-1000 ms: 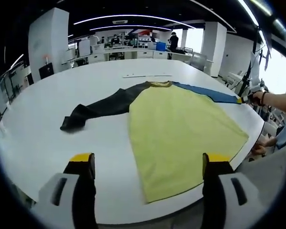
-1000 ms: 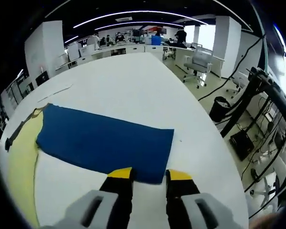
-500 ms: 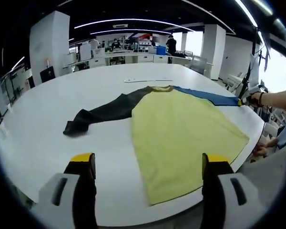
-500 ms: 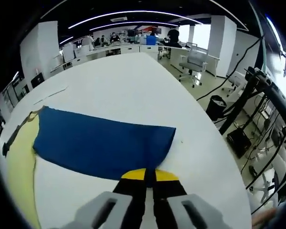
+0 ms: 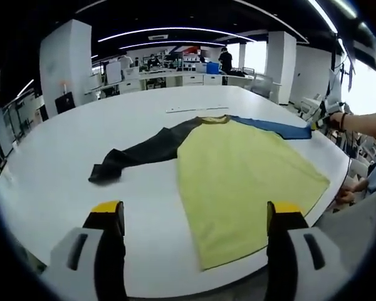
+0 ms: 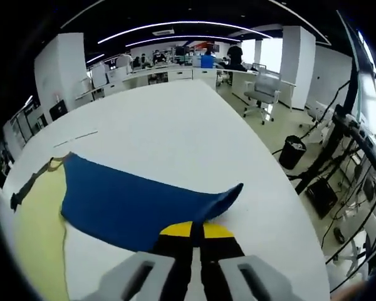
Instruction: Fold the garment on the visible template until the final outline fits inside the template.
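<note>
Gripping blue sleeve point(image 6: 135, 204), R gripper point(image 6: 197, 231) fingers hide cuff edge.

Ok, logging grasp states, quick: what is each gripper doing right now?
Left gripper: open, holding nothing, short of the garment.
Right gripper: shut on the blue sleeve at its cuff end.

Open office: white pillars point(image 5: 64, 59), ceiling light strips point(image 6: 169, 26).
</note>
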The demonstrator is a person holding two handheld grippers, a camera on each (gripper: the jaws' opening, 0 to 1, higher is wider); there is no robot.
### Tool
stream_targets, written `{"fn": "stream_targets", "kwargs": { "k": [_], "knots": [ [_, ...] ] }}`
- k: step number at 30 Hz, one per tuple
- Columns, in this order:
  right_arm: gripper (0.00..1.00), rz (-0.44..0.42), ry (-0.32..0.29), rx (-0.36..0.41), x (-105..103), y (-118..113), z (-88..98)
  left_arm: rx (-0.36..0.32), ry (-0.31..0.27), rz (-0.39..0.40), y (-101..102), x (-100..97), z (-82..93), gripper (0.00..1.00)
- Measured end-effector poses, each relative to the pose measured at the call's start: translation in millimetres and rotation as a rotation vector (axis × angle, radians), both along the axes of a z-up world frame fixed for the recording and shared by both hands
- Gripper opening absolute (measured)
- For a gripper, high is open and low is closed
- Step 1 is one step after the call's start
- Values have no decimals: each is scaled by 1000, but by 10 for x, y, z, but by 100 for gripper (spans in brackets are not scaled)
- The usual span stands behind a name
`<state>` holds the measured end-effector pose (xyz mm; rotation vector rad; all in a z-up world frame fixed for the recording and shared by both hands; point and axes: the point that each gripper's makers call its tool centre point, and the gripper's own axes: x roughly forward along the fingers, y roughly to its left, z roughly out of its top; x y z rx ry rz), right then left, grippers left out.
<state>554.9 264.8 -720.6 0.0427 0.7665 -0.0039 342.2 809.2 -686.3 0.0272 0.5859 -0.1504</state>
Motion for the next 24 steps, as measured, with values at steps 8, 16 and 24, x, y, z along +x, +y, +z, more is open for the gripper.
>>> {"fn": "stream_targets", "kwargs": {
  "k": [8,16,24],
  "knots": [
    [0,97,-43,36,223,470,230,12,-8,-2,13,3,13,92],
    [0,213,-57,21,431,901,340,19,-2,5,46,-3,-7,93],
    [0,310,-61,54,497,1355,445,42,-2,3,82,-18,-13,93]
  ]
}}
